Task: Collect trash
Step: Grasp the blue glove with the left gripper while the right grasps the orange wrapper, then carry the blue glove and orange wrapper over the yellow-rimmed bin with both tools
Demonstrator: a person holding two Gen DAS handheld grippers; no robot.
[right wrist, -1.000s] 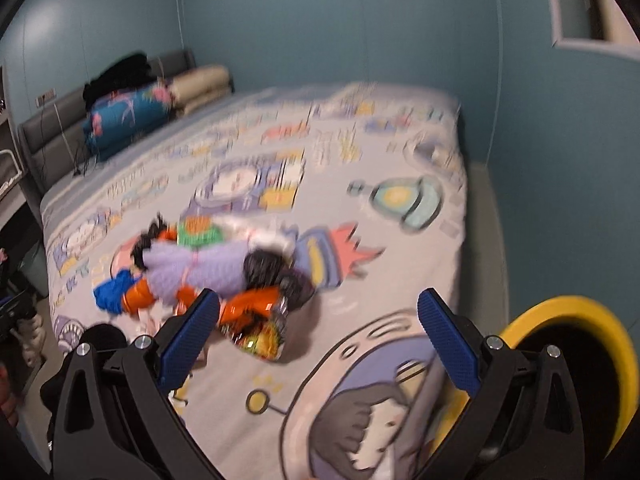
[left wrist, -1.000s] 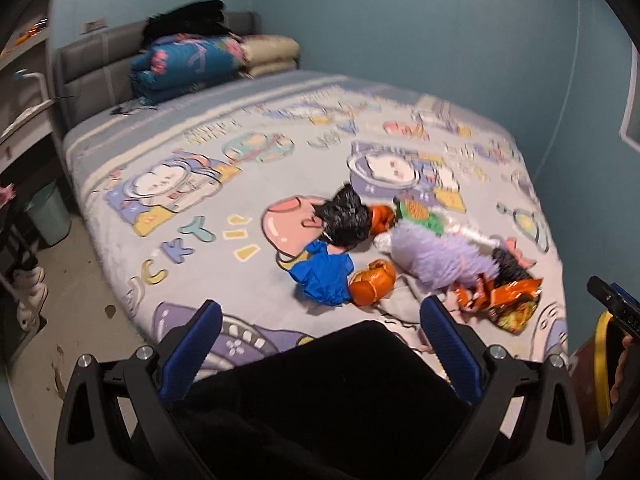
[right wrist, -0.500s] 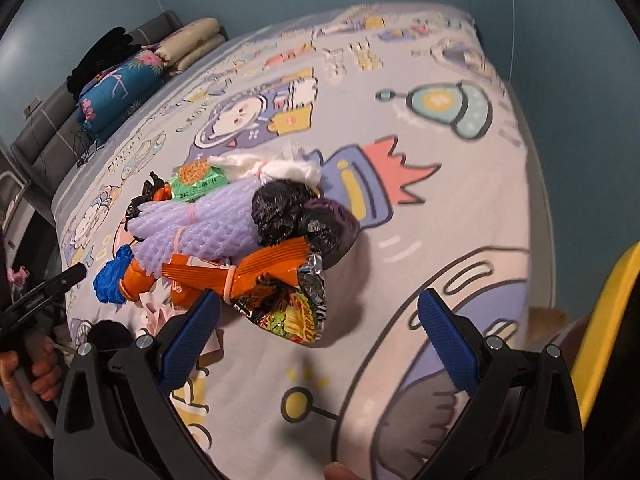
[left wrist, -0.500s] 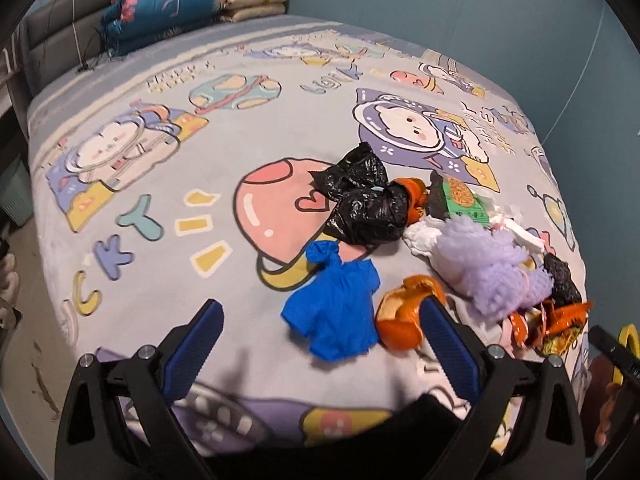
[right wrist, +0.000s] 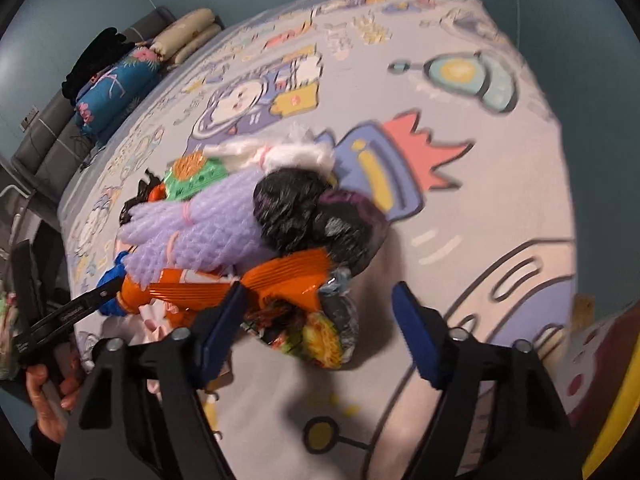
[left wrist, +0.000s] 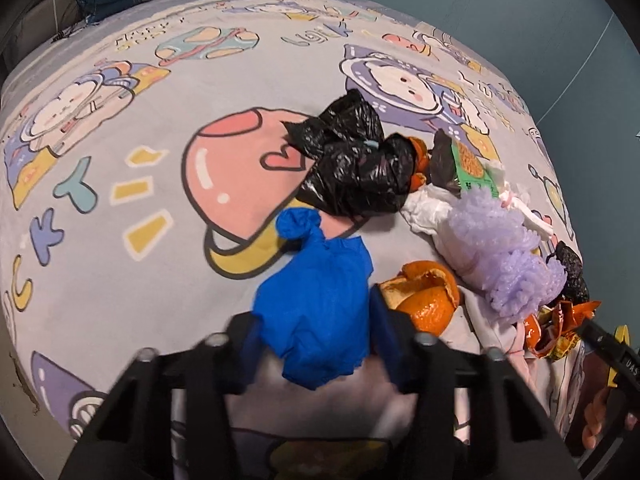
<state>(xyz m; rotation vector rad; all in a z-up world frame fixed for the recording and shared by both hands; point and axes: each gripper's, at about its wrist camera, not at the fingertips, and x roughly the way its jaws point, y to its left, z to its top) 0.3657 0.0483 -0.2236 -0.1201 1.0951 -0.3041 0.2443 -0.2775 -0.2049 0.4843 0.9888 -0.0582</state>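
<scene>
Trash heaped on the bed (left wrist: 120, 216), both hand-held grippers closing over it.

Left hand-held gripper (left wrist: 314, 330) closing, blue crumpled bag (left wrist: 316, 316) between the jaws, contact blurred; orange peel (left wrist: 426, 294) just right of it, black bag (left wrist: 356, 172) beyond. Right hand-held gripper (right wrist: 320, 316) closing, still apart, snack wrapper (right wrist: 312, 328) between the jaws, purple foam net (right wrist: 200, 228) beyond to the left.

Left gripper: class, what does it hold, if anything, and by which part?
The left gripper is closing around the crumpled blue wrapper, at its near lower end; whether the pads press yet cannot be told.
</scene>
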